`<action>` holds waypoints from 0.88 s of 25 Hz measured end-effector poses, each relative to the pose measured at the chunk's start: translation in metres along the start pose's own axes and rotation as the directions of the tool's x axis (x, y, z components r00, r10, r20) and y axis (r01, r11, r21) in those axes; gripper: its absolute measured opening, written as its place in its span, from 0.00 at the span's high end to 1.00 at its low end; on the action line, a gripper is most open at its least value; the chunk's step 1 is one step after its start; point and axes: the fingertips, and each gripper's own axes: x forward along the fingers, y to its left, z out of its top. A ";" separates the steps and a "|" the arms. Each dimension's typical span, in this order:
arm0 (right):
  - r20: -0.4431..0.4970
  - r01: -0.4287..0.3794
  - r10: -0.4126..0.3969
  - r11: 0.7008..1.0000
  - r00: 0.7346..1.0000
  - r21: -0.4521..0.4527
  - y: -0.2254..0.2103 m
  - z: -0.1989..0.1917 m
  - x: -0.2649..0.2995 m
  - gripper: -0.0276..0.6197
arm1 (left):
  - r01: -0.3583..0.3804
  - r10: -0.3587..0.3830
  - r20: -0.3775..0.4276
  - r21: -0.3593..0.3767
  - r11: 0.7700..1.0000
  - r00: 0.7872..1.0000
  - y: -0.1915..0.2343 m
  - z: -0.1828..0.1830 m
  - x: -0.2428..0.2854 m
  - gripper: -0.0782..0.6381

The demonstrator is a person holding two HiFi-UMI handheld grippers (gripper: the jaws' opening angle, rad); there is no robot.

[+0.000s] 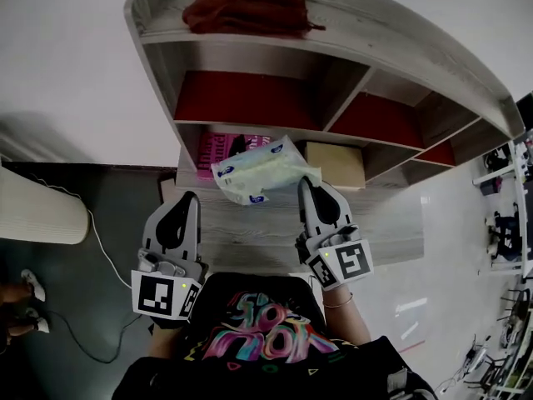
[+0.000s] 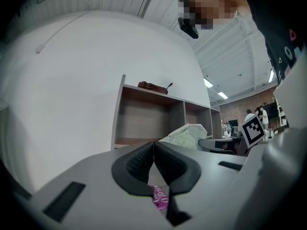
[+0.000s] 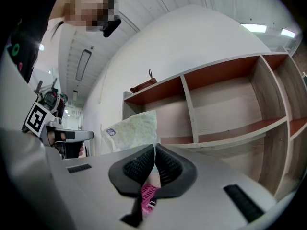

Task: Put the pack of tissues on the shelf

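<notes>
Where my right gripper (image 3: 153, 148) pinches, the ribbed pads meet so tightly that the film caught between them barely shows; only the head view puts the pack's corner at that tip. My left gripper (image 2: 154, 145) has its jaws pressed together on nothing. The pack of tissues (image 1: 258, 169) hangs in front of the shelf (image 1: 341, 90), before its lower openings. It is soft, crinkled, pale green-white plastic with small blue labels. It hides part of a pink box (image 1: 218, 150) low in the shelf, near a cardboard box (image 1: 335, 163). A red cloth (image 1: 246, 7) lies on the shelf's top.
</notes>
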 end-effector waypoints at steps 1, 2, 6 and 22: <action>-0.001 -0.001 0.001 1.000 1.000 0.005 -0.001 0.000 0.003 0.93 | -0.003 0.003 -0.001 0.000 1.000 1.000 0.002 0.000 0.002 0.86; -0.002 -0.001 0.001 1.000 1.000 0.010 -0.002 -0.001 0.004 0.93 | -0.003 0.003 -0.002 0.001 1.000 1.000 0.003 0.001 0.004 0.86; -0.008 0.015 -0.015 0.999 1.000 0.030 -0.003 -0.002 0.009 0.93 | 0.019 -0.019 -0.006 0.003 1.000 1.000 0.006 0.006 0.013 0.86; 0.034 0.062 -0.064 0.997 0.997 0.046 -0.008 0.015 0.032 0.93 | 0.057 -0.057 -0.011 -0.009 0.998 0.998 0.022 0.005 0.028 0.86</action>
